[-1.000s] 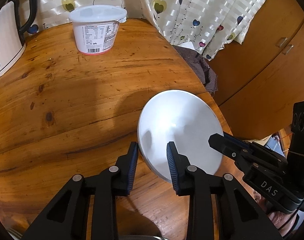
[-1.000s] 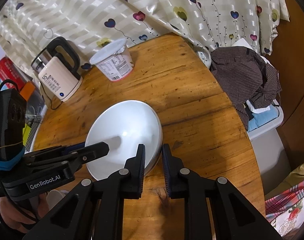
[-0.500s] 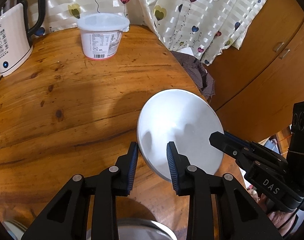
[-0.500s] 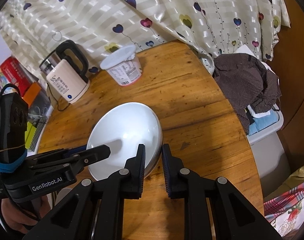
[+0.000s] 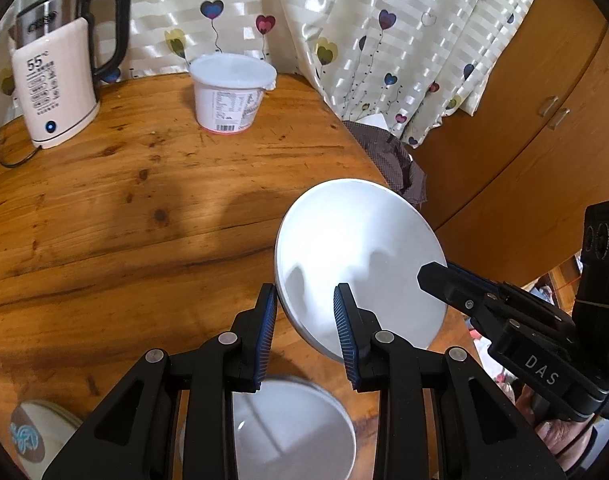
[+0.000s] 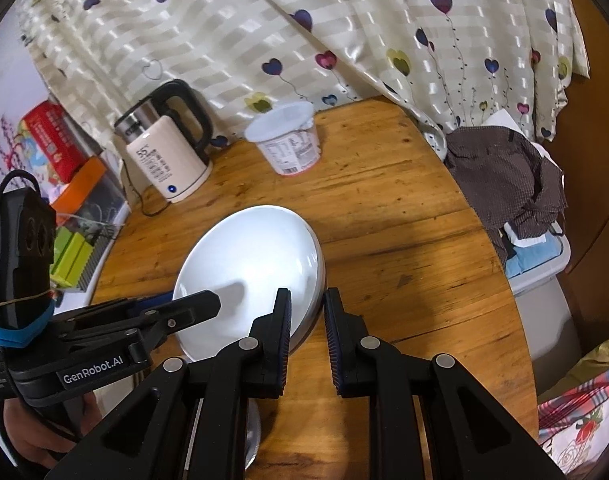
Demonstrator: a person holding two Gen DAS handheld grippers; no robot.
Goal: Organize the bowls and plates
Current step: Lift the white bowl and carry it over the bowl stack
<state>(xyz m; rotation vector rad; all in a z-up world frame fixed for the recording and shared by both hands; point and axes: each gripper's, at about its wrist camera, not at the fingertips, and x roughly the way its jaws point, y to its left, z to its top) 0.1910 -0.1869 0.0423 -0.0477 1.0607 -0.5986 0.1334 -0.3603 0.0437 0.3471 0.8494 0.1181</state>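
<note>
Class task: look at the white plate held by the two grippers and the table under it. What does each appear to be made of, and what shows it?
Plate: probably glazed ceramic or melamine; smooth, glossy white, showing reflections. Table: varnished wood; visible grain, knots, plank seams, shine.

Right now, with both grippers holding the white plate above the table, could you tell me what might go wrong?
1. Each gripper pinches only the rim of the plate: the left gripper on one edge, the right gripper on the opposite edge. If the hands drift apart or twist, the glossy rim may slip out.
2. The plate is tilted and airborne; if dropped, it could hit the table or the dish below.
</note>
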